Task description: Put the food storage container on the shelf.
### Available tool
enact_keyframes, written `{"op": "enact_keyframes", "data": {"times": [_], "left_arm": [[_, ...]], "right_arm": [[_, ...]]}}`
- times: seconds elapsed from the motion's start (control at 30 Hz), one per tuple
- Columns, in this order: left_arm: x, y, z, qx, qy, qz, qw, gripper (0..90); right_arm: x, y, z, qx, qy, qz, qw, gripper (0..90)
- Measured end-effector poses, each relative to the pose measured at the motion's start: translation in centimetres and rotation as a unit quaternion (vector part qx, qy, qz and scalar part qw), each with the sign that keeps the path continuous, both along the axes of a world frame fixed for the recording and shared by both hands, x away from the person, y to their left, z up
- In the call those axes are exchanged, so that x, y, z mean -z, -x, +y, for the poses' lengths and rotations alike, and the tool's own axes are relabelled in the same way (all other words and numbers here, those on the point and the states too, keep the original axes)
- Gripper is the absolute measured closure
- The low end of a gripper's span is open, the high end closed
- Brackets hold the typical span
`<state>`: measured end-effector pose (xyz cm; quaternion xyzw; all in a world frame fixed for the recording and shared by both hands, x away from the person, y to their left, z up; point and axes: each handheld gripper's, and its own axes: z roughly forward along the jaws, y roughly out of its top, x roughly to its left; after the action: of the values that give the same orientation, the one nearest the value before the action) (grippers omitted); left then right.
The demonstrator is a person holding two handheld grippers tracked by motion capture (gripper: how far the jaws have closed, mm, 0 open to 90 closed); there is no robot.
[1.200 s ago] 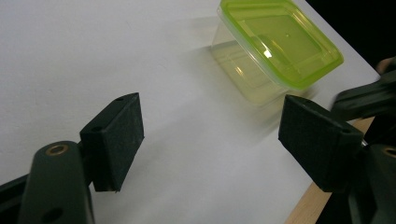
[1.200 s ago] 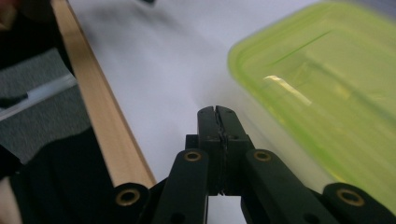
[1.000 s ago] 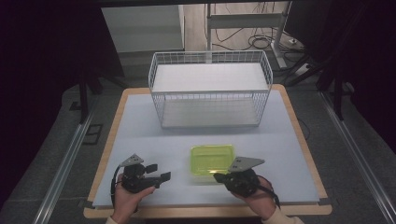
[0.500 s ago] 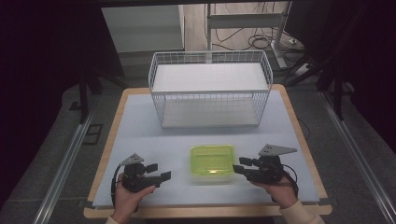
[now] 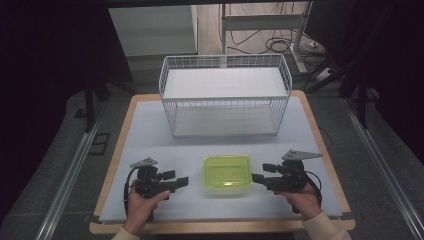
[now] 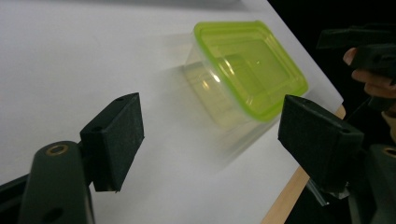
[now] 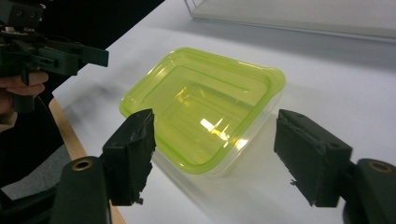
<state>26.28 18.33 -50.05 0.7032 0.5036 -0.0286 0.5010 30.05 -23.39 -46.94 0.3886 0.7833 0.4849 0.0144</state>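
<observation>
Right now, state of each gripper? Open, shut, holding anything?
Left gripper: open, holding nothing, aimed at the green-lidded container.
Right gripper: open, holding nothing, jaws apart just short of the container.

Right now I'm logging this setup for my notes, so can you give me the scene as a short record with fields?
surface: pale table with wooden edge
container: clear box with green lid, lid on, near the front edge, between the two grippers
basket: white wire basket, at the far side, nothing visible inside
left gripper: open, aimed at the box, not touching it
right gripper: open, aimed at the box, close beside it; contact unclear
</observation>
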Motion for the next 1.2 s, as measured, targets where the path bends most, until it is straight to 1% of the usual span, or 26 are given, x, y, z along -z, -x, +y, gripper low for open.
{"op": "enact_keyframes", "data": {"times": [0.03, 0.1, 0.17, 0.2, 0.43, 0.57, 0.63, 0.67, 0.77, 0.83, 0.97, 1.07, 1.1, 1.2], "left_arm": [[-0.1, -0.1, -0.1, 0.001, 0.001, 0.001, 1.0000, 22.1], [-0.2, -0.2, -0.5, 0.005, 0.004, 0.005, 1.0000, 22.1], [-0.1, -0.3, -0.8, 0.010, 0.001, 0.010, 0.9999, 22.2], [-0.1, -0.4, -0.9, 0.010, 0.002, 0.015, 0.9998, 22.2], [0.0, -1.1, -1.3, 0.011, 0.017, 0.036, 0.9991, 23.0], [0.1, -1.8, -1.7, 0.012, 0.026, 0.051, 0.9983, 24.0], [0.2, -2.2, -2.0, 0.015, 0.030, 0.060, 0.9976, 24.1], [0.3, -2.5, -2.3, 0.016, 0.035, 0.066, 0.9971, 24.1], [0.4, -3.0, -2.7, 0.021, 0.031, 0.068, 0.9970, 24.3], [0.4, -3.3, -3.0, 0.022, 0.033, 0.072, 0.9966, 25.4], [0.7, -3.8, -3.6, 0.024, 0.038, 0.081, 0.9957, 25.8], [0.9, -4.3, -4.1, 0.029, 0.034, 0.088, 0.9952, 26.5], [1.0, -4.4, -4.2, 0.029, 0.035, 0.089, 0.9950, 28.2], [1.1, -4.8, -4.6, 0.032, 0.035, 0.093, 0.9945, 28.9]], "right_arm": [[0.0, -0.2, 0.0, 0.001, -0.002, 0.007, 1.0000, 30.2], [0.1, -0.4, -0.1, 0.005, -0.004, 0.015, 0.9999, 30.9], [0.2, -0.7, 0.0, 0.004, -0.005, 0.022, 0.9997, 31.3], [0.2, -0.8, 0.0, 0.004, -0.005, 0.025, 0.9997, 31.5], [0.5, -1.4, 0.3, 0.010, -0.010, 0.043, 0.9990, 34.2], [0.9, -2.1, 0.6, 0.015, -0.011, 0.056, 0.9983, 36.0], [1.1, -2.5, 0.8, 0.016, -0.012, 0.063, 0.9978, 37.2], [1.1, -2.7, 0.9, 0.017, -0.012, 0.066, 0.9976, 37.4], [1.5, -3.2, 1.2, 0.022, -0.007, 0.075, 0.9969, 38.6], [1.7, -3.3, 1.2, 0.025, -0.001, 0.081, 0.9964, 39.4], [1.9, -3.5, 0.9, 0.030, -0.005, 0.086, 0.9958, 41.9], [2.0, -3.7, 0.8, 0.033, -0.008, 0.091, 0.9953, 43.9], [2.1, -3.8, 0.8, 0.034, -0.009, 0.096, 0.9948, 44.7], [2.3, -4.0, 0.9, 0.033, -0.010, 0.102, 0.9941, 46.3]]}}
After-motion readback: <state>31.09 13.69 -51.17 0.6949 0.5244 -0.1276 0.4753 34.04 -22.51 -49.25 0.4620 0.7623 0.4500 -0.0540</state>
